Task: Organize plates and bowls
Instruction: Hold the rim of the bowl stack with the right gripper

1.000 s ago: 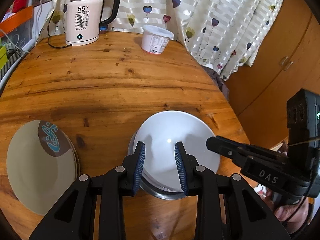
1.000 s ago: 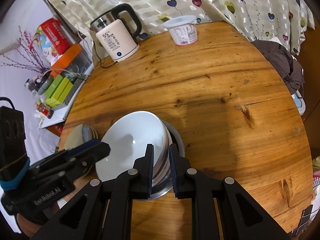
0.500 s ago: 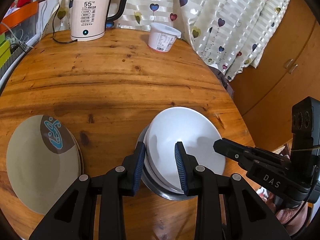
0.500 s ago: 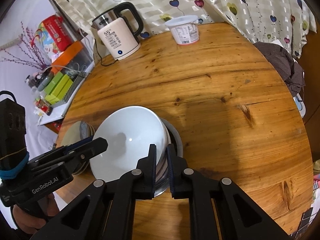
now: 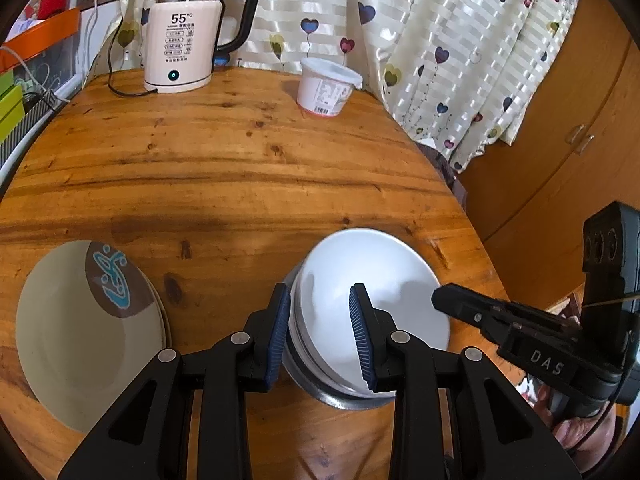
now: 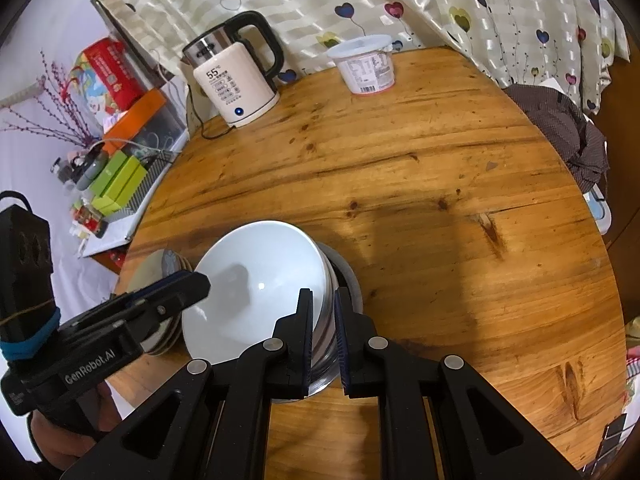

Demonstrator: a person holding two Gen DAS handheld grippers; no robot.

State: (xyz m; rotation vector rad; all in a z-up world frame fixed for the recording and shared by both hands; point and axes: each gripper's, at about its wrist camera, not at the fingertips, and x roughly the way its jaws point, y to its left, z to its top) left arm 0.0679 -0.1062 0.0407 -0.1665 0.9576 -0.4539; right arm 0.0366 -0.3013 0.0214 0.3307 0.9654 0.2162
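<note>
The right gripper (image 6: 322,334) is closed on the rim of the white bowl (image 6: 260,284), which sits tilted in a metal bowl (image 5: 344,398) on the bench (image 6: 420,184). The left gripper (image 5: 320,336) straddles the opposite rim, whether it presses I cannot tell. The plates (image 5: 76,332) lie just beside.

On the table (image 5: 240,168), the plates (image 5: 80,332) lie left of the bowls (image 5: 372,280); kettle (image 5: 184,44) and tub (image 5: 326,90) stand behind.
</note>
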